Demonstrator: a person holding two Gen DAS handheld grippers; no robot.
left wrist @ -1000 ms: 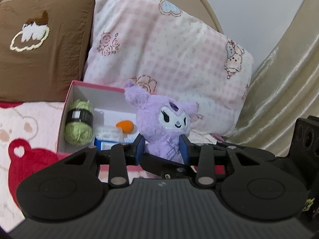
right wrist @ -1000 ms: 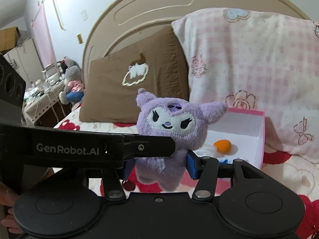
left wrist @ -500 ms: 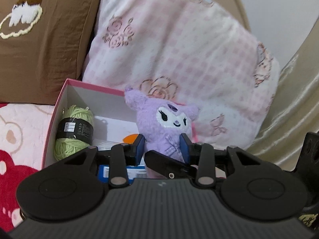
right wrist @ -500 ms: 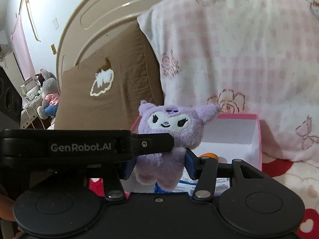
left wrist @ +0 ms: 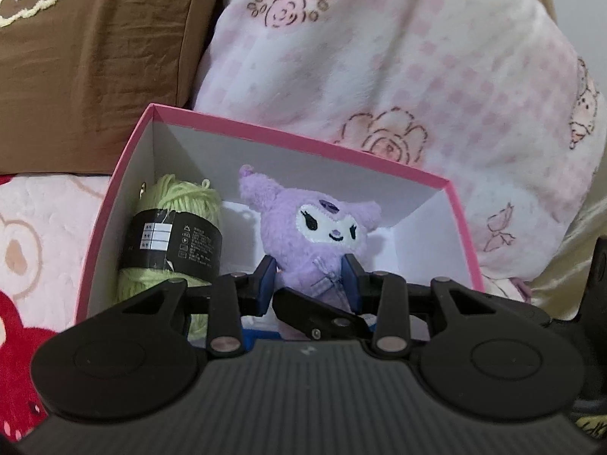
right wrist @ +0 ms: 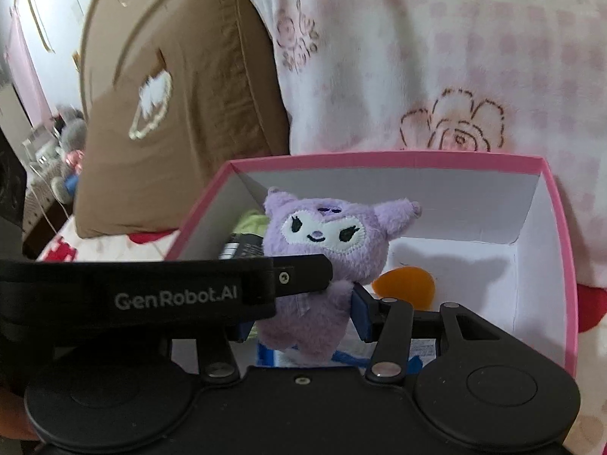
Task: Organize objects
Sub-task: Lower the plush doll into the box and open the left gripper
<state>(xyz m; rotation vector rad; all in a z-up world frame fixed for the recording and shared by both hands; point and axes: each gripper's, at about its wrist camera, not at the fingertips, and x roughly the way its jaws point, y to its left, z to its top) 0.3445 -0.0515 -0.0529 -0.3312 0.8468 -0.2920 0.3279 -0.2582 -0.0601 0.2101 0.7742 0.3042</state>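
A purple plush toy (left wrist: 322, 235) hangs upright over the inside of a pink box (left wrist: 303, 140) with white walls. My left gripper (left wrist: 308, 284) is shut on its lower body, one blue pad on each side. My right gripper (right wrist: 301, 320) is shut on the same plush toy (right wrist: 322, 242) from the other side, and its left pad is hidden behind the left gripper's black finger (right wrist: 299, 276). Inside the pink box (right wrist: 379, 159) lie a green yarn ball (left wrist: 174, 235) with a black label, an orange object (right wrist: 404, 284) and a blue-and-white packet (right wrist: 417, 352).
The box rests on a pink and red bedspread (left wrist: 30, 235). Behind it lean a brown pillow (left wrist: 95, 57) and a pink checked pillow (left wrist: 398, 57) against a curved headboard (right wrist: 114, 26). A beige curtain (left wrist: 569, 258) hangs at the right.
Both grippers have carried the plush toy forward and down, from in front of the box to over its inside. The box and pillows now loom larger.
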